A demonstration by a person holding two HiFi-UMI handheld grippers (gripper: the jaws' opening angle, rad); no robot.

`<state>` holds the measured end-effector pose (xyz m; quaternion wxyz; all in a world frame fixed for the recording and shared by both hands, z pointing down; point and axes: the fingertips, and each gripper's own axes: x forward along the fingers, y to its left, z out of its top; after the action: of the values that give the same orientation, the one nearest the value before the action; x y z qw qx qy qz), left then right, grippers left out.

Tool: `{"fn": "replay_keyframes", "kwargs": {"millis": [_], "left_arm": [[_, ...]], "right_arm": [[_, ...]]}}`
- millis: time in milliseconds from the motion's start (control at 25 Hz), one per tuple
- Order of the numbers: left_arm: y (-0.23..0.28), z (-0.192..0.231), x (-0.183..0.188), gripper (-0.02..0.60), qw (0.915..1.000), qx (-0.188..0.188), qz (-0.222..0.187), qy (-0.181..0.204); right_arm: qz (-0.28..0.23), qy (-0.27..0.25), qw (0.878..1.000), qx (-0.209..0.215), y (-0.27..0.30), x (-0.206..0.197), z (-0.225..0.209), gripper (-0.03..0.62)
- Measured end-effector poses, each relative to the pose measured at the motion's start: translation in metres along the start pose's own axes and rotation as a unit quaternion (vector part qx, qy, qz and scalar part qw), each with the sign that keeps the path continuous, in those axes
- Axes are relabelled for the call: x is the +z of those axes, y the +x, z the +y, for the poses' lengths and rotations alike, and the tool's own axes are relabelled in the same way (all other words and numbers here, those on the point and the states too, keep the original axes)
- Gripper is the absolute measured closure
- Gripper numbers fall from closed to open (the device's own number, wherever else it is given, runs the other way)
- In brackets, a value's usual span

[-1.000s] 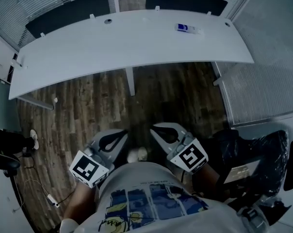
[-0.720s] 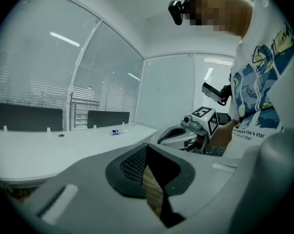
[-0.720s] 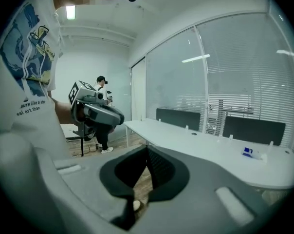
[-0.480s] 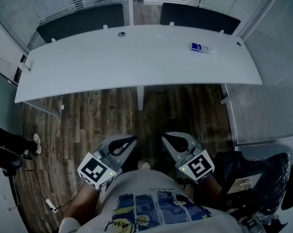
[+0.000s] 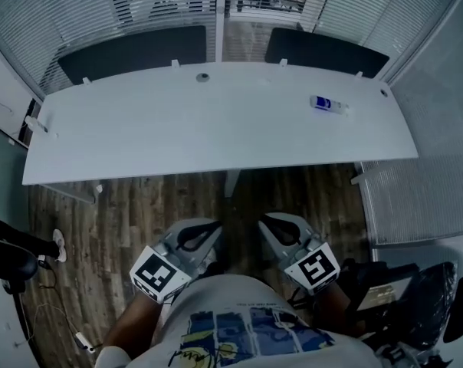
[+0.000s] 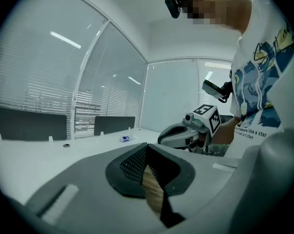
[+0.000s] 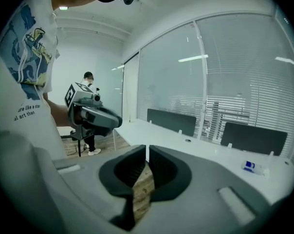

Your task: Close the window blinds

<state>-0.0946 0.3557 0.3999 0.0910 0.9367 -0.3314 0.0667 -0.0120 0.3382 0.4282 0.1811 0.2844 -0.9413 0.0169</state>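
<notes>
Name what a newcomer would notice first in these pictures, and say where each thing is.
A long white desk spans the head view, a small blue-and-white item on its right part. Slatted blinds run along behind it. Nearest the person, the left gripper and right gripper are shut, empty.

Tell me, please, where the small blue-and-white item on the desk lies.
In the head view the blue-and-white item lies on the white desk, toward its right end near the far edge, just before the right dark panel.
</notes>
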Motion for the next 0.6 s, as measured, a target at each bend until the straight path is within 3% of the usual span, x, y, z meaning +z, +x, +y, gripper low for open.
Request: {"fn": "replay_keyframes", "kwargs": {"millis": [240,440,600], "left_arm": [[-0.006,0.06,-0.007,0.577,0.9998,0.006,0.003,0.019],[0.002,0.083,-0.005,0.577,0.9999,0.0,0.006,0.012],[0.016,0.101,0.001,0.577,0.9999,-0.005,0.006,0.01]], "right_arm": [[-0.007,-0.004,1.0,0.007,0.059,0.027,-0.009,0.579],[-0.01,0.01,1.0,-0.001,0.081,0.035,-0.023,0.579],[0.005,-0.012,1.0,-0.002,0.094,0.034,-0.045,0.579]]}}
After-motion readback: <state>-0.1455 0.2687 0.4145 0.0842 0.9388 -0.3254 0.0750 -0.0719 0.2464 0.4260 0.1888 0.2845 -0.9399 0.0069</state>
